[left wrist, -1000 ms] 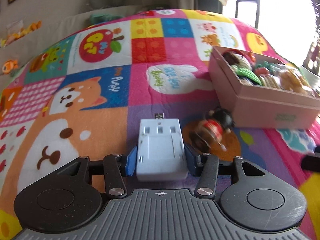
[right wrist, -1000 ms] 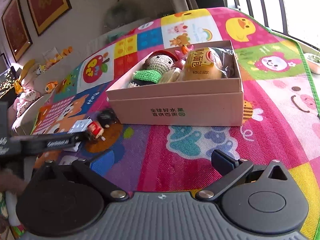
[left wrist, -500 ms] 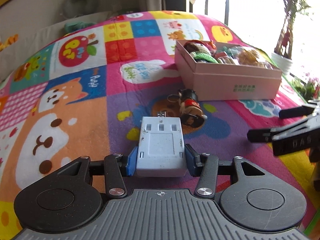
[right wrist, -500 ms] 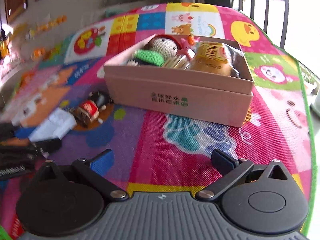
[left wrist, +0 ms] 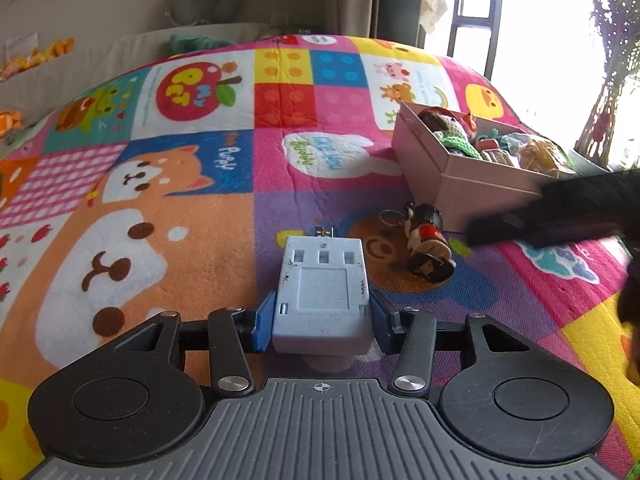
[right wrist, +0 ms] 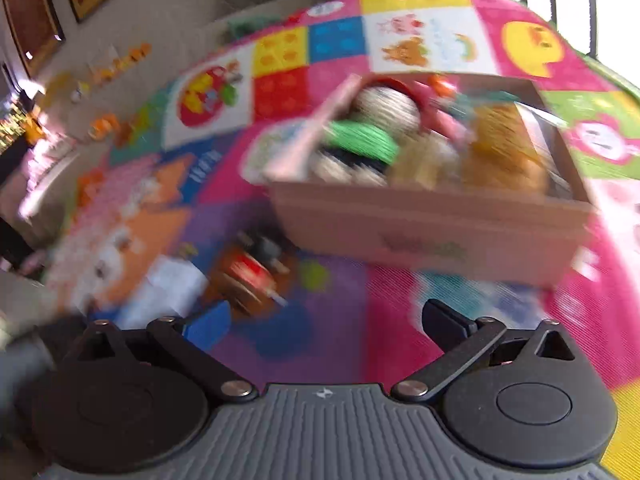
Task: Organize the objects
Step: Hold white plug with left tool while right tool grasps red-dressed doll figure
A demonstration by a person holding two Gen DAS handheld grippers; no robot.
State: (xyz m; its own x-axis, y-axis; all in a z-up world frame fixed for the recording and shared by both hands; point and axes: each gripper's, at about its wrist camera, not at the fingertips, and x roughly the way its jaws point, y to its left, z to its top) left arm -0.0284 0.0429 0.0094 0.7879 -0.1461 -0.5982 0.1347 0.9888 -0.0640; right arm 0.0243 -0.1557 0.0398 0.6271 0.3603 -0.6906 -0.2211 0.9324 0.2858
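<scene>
The left gripper (left wrist: 322, 320) is pointing down at a slant over the bright play mat (left wrist: 168, 240), and its blue pads (left wrist: 264, 322) are squeezing a pale blue-white charger block (left wrist: 322, 292) from both sides. Just to the right of the block, a little doll keychain (left wrist: 426, 242) is lying on the mat near the pink box (left wrist: 452, 178) full of toys. The right gripper (right wrist: 324, 320) is tilting down toward the mat with its jaws wide apart, just now closing a little, and nothing is sitting between them.

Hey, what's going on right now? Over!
Left gripper clamps white adapter. Right gripper open, empty, just closing slightly. Doll keychain lies before pink box.
</scene>
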